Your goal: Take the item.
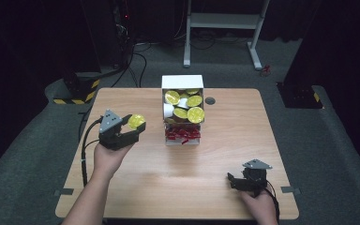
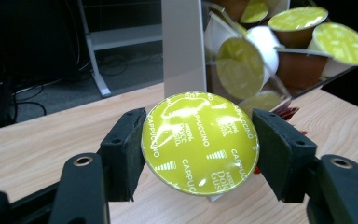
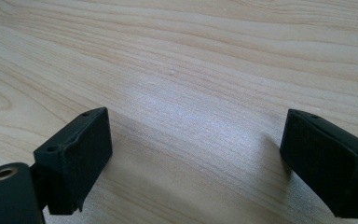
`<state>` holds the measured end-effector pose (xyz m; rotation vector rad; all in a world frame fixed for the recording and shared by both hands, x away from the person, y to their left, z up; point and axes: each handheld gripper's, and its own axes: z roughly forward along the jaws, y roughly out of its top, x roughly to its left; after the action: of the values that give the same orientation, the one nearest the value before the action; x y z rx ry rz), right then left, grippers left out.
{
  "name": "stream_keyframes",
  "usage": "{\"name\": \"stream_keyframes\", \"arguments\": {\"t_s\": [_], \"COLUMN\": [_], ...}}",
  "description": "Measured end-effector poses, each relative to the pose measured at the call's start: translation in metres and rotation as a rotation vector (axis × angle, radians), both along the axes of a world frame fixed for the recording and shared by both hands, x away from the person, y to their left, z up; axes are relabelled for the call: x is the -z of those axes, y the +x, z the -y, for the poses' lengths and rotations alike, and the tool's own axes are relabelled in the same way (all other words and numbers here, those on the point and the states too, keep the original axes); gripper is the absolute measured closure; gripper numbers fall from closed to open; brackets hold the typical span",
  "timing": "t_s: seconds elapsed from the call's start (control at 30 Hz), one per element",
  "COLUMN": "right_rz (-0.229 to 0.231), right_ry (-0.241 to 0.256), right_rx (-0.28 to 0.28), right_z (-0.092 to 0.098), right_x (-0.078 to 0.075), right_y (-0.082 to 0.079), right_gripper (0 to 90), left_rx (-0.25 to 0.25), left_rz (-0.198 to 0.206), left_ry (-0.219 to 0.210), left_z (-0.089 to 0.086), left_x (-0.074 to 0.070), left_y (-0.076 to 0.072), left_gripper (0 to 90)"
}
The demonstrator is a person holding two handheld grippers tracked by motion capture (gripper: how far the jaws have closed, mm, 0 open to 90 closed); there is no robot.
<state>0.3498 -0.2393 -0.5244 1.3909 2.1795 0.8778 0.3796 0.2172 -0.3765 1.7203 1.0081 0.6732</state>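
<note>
Starting at nine o'clock on the table (image 1: pixel 122 197): your left gripper (image 1: pixel 137 125) is up off the wood, its jaws clamped on a lime-green capsule (image 1: pixel 136 121). The left gripper view shows the grip clearly: both pads sit flush against the rim of the capsule (image 2: pixel 199 141), foil lid facing the camera, "Cappuccino" printed across it. That's a firm, centred hold by the look of it.

Move on toward the middle, twelve o'clock side: the white dispenser box (image 1: pixel 182 82) stands upright, its clear front packed with more green-lidded capsules (image 1: pixel 195 114), and a lower tray of red pieces (image 1: pixel 183 134) beneath. From your left gripper view the box (image 2: pixel 182 46) is just ahead at one o'clock, close but not touching the capsule you carry.

Whether the capsule is going in or coming out can't be read here. I judge this the carry step, with the capsule held in the air just beside the box. If you're loading it, your next move calls for lifting to the box's open top and tipping the capsule in without clipping the wall.

Over at five o'clock, your right gripper (image 1: pixel 236 181) rests low near the table edge, jaws spread wide with nothing between them; its view shows bare wood grain (image 3: pixel 191 70).
</note>
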Motion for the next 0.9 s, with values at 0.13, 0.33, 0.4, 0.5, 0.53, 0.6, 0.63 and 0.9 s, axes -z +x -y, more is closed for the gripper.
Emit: {"name": "stream_keyframes", "arguments": {"t_s": [0.13,0.33,0.4,0.5,0.53,0.6,0.63,0.9], "right_rz": [-0.002,-0.001,-0.001,0.001,0.001,0.002,0.002,0.002], "right_ry": [0.001,0.001,0.001,0.0,0.0,-0.001,0.0,0.0], "right_rx": [0.002,0.002,0.002,0.0,-0.001,-0.002,-0.002,-0.002], "right_z": [0.0,0.0,0.0,0.0,0.0,0.0,0.0,0.0], "right_x": [0.0,0.0,0.0,0.0,0.0,0.0,0.0,0.0], "right_y": [0.0,0.0,0.0,0.0,0.0,0.0,0.0,0.0], "right_gripper": [8.9,8.9,9.0,9.5,9.6,9.7,9.7,9.7], "left_rx": [-0.007,-0.021,-0.025,-0.03,-0.032,-0.035,-0.036,-0.052], "left_rz": [-0.007,-0.028,-0.034,-0.046,-0.051,-0.056,-0.059,-0.097], "left_ry": [0.006,0.001,0.005,0.006,0.007,0.009,0.014,0.028], "left_z": [-0.003,-0.01,-0.012,-0.015,-0.016,-0.018,-0.019,-0.025], "left_x": [0.008,0.022,0.027,0.036,0.039,0.044,0.046,0.071], "left_y": [-0.001,-0.003,-0.004,-0.006,-0.006,-0.007,-0.007,-0.011], "left_gripper": [38.2,38.2,38.2,38.2,38.2,38.2,38.2,38.2]}}
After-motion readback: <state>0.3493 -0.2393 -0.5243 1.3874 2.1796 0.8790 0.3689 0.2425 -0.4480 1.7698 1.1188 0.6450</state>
